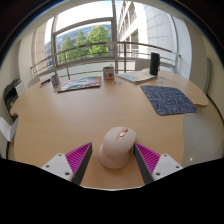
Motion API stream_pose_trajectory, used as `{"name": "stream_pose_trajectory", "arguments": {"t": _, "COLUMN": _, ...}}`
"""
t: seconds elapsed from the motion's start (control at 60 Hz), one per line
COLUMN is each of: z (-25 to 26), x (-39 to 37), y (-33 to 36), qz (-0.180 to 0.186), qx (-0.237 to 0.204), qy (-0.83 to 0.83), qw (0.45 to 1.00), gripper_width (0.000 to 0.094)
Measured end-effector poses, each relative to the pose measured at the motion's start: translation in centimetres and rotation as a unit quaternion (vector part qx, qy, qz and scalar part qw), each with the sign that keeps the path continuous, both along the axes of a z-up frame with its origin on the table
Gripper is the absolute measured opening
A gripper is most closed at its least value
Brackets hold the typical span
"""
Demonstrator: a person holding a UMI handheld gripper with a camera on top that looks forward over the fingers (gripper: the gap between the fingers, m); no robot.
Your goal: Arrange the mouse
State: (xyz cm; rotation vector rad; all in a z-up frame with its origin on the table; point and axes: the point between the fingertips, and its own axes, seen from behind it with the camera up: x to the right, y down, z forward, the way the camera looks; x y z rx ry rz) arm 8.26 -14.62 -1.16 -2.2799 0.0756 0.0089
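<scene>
A light beige computer mouse (117,146) lies on the wooden table (55,120), its wheel end pointing away from me. It sits between my gripper's (113,148) two fingers, close to the right finger, with a gap on the left side. The fingers are open with their magenta pads (77,158) on either side of the mouse. A dark patterned mouse pad (167,99) lies on the table beyond the fingers, to the right.
At the far edge of the table stand a small cup (108,72), a flat magazine (77,84) and an open laptop (143,71). A dark chair (9,98) stands at the left. Large windows are behind the table.
</scene>
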Motion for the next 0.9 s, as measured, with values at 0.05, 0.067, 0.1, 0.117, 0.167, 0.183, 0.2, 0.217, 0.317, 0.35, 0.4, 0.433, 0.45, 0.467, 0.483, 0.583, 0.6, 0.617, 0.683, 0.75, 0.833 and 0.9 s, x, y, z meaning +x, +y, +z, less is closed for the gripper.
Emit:
{"name": "stream_pose_trajectory", "arguments": {"t": 0.05, "z": 0.0, "x": 0.0, "y": 0.6, "qz": 0.001, "qx": 0.001, "qy": 0.005, "qw": 1.0, "gripper_width": 0.0839}}
{"name": "stream_pose_trajectory", "arguments": {"t": 0.067, "z": 0.1, "x": -0.1, "y": 0.9, "qz": 0.002, "qx": 0.002, "qy": 0.006, "qw": 1.0, "gripper_width": 0.0839}}
{"name": "stream_pose_trajectory", "arguments": {"t": 0.1, "z": 0.1, "x": -0.2, "y": 1.4, "qz": 0.003, "qx": 0.002, "qy": 0.007, "qw": 1.0, "gripper_width": 0.0825}}
{"name": "stream_pose_trajectory", "arguments": {"t": 0.117, "z": 0.1, "x": 0.2, "y": 1.7, "qz": 0.004, "qx": 0.001, "qy": 0.006, "qw": 1.0, "gripper_width": 0.081}}
{"name": "stream_pose_trajectory", "arguments": {"t": 0.167, "z": -0.2, "x": 0.0, "y": 2.4, "qz": 0.004, "qx": 0.0, "qy": -0.002, "qw": 1.0, "gripper_width": 0.0739}}
{"name": "stream_pose_trajectory", "arguments": {"t": 0.183, "z": -0.2, "x": 0.0, "y": 2.6, "qz": 0.003, "qx": -0.001, "qy": -0.005, "qw": 1.0, "gripper_width": 0.0702}}
{"name": "stream_pose_trajectory", "arguments": {"t": 0.2, "z": -0.3, "x": 0.1, "y": 2.8, "qz": 0.003, "qx": 0.0, "qy": -0.009, "qw": 1.0, "gripper_width": 0.066}}
{"name": "stream_pose_trajectory", "arguments": {"t": 0.217, "z": -0.3, "x": 0.3, "y": 3.0, "qz": 0.001, "qx": 0.0, "qy": -0.014, "qw": 1.0, "gripper_width": 0.0611}}
{"name": "stream_pose_trajectory", "arguments": {"t": 0.317, "z": -0.3, "x": 0.4, "y": 4.0, "qz": 0.011, "qx": 0.003, "qy": -0.023, "qw": 1.0, "gripper_width": 0.0532}}
{"name": "stream_pose_trajectory", "arguments": {"t": 0.35, "z": -0.3, "x": 0.4, "y": 4.2, "qz": 0.017, "qx": 0.003, "qy": -0.028, "qw": 0.999, "gripper_width": 0.0506}}
{"name": "stream_pose_trajectory", "arguments": {"t": 0.4, "z": -0.2, "x": 0.3, "y": 4.4, "qz": 0.024, "qx": 0.002, "qy": -0.034, "qw": 0.999, "gripper_width": 0.0465}}
{"name": "stream_pose_trajectory", "arguments": {"t": 0.433, "z": -0.2, "x": 0.4, "y": 4.4, "qz": 0.028, "qx": -0.003, "qy": -0.039, "qw": 0.999, "gripper_width": 0.0436}}
{"name": "stream_pose_trajectory", "arguments": {"t": 0.45, "z": -0.1, "x": 0.4, "y": 4.5, "qz": 0.03, "qx": -0.005, "qy": -0.041, "qw": 0.999, "gripper_width": 0.0429}}
{"name": "stream_pose_trajectory", "arguments": {"t": 0.467, "z": -0.1, "x": 0.3, "y": 4.6, "qz": 0.032, "qx": -0.006, "qy": -0.041, "qw": 0.999, "gripper_width": 0.042}}
{"name": "stream_pose_trajectory", "arguments": {"t": 0.483, "z": 0.0, "x": 0.2, "y": 4.5, "qz": 0.033, "qx": -0.007, "qy": -0.042, "qw": 0.999, "gripper_width": 0.0415}}
{"name": "stream_pose_trajectory", "arguments": {"t": 0.583, "z": 1.5, "x": -0.7, "y": 5.4, "qz": 0.049, "qx": 0.0, "qy": -0.038, "qw": 0.998, "gripper_width": 0.0414}}
{"name": "stream_pose_trajectory", "arguments": {"t": 0.6, "z": 2.3, "x": -1.1, "y": 5.5, "qz": 0.053, "qx": 0.006, "qy": -0.037, "qw": 0.998, "gripper_width": 0.0414}}
{"name": "stream_pose_trajectory", "arguments": {"t": 0.617, "z": 3.0, "x": -1.3, "y": 5.7, "qz": 0.057, "qx": 0.012, "qy": -0.037, "qw": 0.998, "gripper_width": 0.0413}}
{"name": "stream_pose_trajectory", "arguments": {"t": 0.683, "z": 6.8, "x": -2.5, "y": 7.0, "qz": 0.073, "qx": 0.043, "qy": -0.024, "qw": 0.996, "gripper_width": 0.0414}}
{"name": "stream_pose_trajectory", "arguments": {"t": 0.75, "z": 12.2, "x": -3.3, "y": 9.2, "qz": 0.087, "qx": 0.085, "qy": -0.008, "qw": 0.993, "gripper_width": 0.0413}}
{"name": "stream_pose_trajectory", "arguments": {"t": 0.833, "z": 18.9, "x": -2.2, "y": 12.7, "qz": 0.096, "qx": 0.144, "qy": 0.009, "qw": 0.985, "gripper_width": 0.0412}}
{"name": "stream_pose_trajectory", "arguments": {"t": 0.9, "z": 23.9, "x": 0.1, "y": 15.1, "qz": 0.092, "qx": 0.189, "qy": 0.025, "qw": 0.977, "gripper_width": 0.041}}
